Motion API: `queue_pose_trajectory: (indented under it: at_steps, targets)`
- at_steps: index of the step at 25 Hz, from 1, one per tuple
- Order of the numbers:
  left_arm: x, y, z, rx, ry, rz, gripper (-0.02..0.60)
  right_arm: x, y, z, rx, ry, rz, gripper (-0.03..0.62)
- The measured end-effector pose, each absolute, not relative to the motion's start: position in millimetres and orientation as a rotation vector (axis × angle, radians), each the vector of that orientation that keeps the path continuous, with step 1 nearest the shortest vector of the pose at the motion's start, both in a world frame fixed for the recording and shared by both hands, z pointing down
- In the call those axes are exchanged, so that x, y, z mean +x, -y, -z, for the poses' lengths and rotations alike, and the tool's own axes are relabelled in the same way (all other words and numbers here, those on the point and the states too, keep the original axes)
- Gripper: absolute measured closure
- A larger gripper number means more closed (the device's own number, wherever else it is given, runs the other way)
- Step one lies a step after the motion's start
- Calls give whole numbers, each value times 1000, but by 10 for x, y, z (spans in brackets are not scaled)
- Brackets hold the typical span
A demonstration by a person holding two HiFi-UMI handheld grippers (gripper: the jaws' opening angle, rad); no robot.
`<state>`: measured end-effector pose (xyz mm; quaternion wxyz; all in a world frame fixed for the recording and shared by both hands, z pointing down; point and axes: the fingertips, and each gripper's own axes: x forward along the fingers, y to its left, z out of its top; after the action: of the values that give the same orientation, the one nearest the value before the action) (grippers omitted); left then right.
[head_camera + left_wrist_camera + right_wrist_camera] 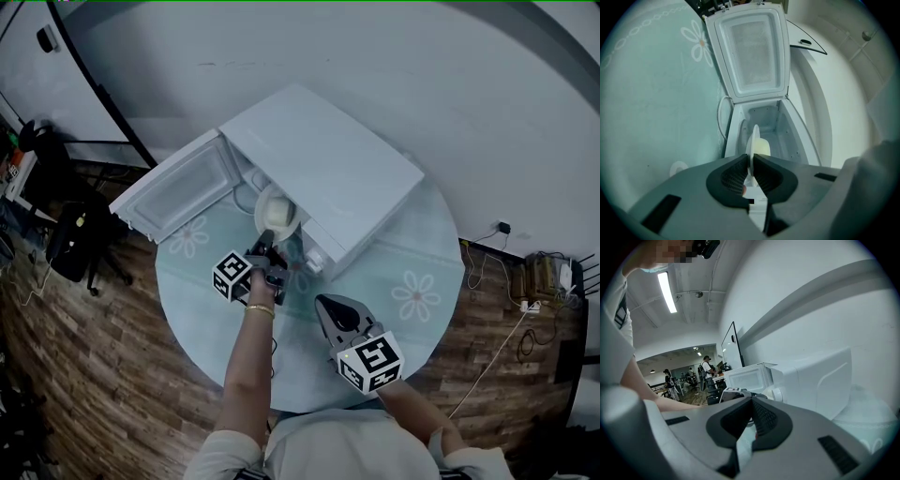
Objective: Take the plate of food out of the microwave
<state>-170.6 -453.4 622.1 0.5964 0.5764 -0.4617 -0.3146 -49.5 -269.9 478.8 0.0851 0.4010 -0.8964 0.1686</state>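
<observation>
The white microwave (328, 169) stands on the round table with its door (178, 185) swung wide open to the left. At its opening my left gripper (271, 236) is shut on the near rim of a white plate (277, 214). In the left gripper view the plate (753, 145) stands edge-on between the jaws, with pale yellow food (762, 147) on it, in front of the bare cavity (776, 126). My right gripper (330, 305) hangs over the table near the microwave's front corner. Its jaws (751, 401) are shut with nothing between them.
The table (412, 281) carries a teal cloth with flower prints. A black chair (75, 239) stands on the wood floor at the left. Cables and a plug strip (530, 305) lie at the right. Several people (705, 369) stand far off in the room.
</observation>
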Motion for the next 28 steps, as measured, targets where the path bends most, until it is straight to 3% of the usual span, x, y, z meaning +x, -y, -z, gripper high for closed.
queue_pose_trajectory:
  at_steps: [17,28]
  targets:
    - [-2178,3374,-5950,1368,1102,743,538,-666,2214,-4624,1200,2707,-428,588]
    - [-2147,2546,-5936,1395,1090,712,538,-678,1958,-4580,1190,2712,-382,588]
